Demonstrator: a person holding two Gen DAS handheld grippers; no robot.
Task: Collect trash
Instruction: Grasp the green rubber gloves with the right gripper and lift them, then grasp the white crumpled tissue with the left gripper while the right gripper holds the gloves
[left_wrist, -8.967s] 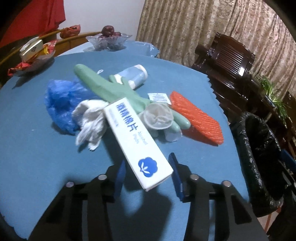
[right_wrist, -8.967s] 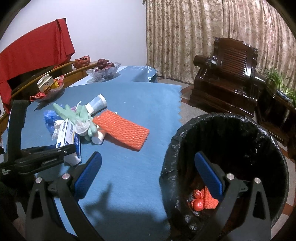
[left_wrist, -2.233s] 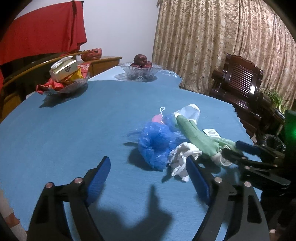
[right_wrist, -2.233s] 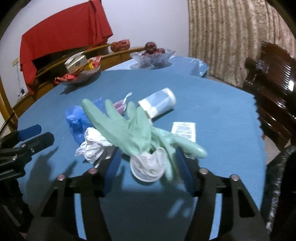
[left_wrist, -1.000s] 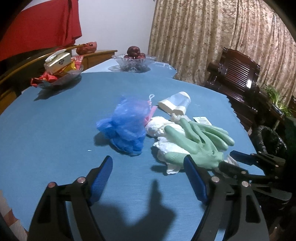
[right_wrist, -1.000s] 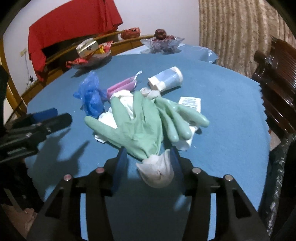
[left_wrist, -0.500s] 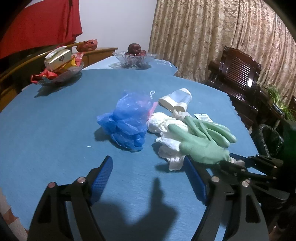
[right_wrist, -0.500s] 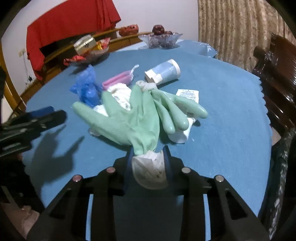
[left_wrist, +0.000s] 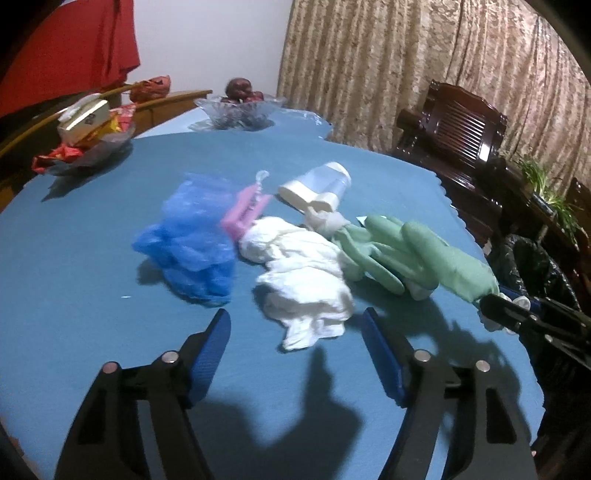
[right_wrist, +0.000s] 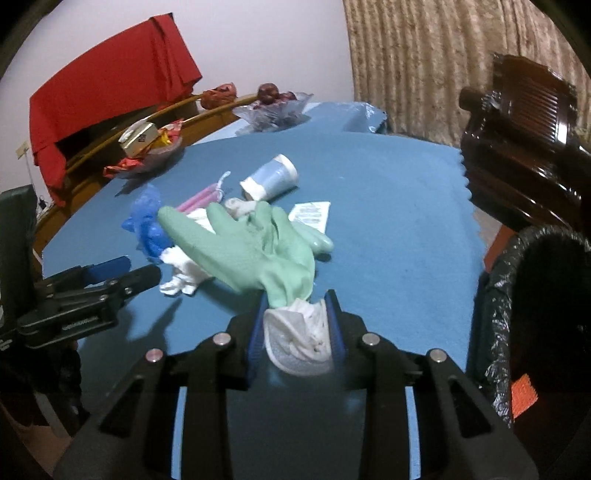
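Observation:
My right gripper is shut on the white cuff of a green rubber glove and holds it just above the blue table; the glove also shows in the left wrist view. My left gripper is open and empty, its jaws on either side of crumpled white tissue. A blue plastic bag, a pink item, a paper cup and a white label lie on the table. The black-lined trash bin stands at the table's right edge.
A glass fruit bowl and a dish of sweets with a box sit at the table's far side. A dark wooden chair stands to the right. Red cloth hangs behind.
My right gripper has closed fully on the glove cuff and drawn the glove back toward the bin side. My left gripper has moved in around the white tissue.

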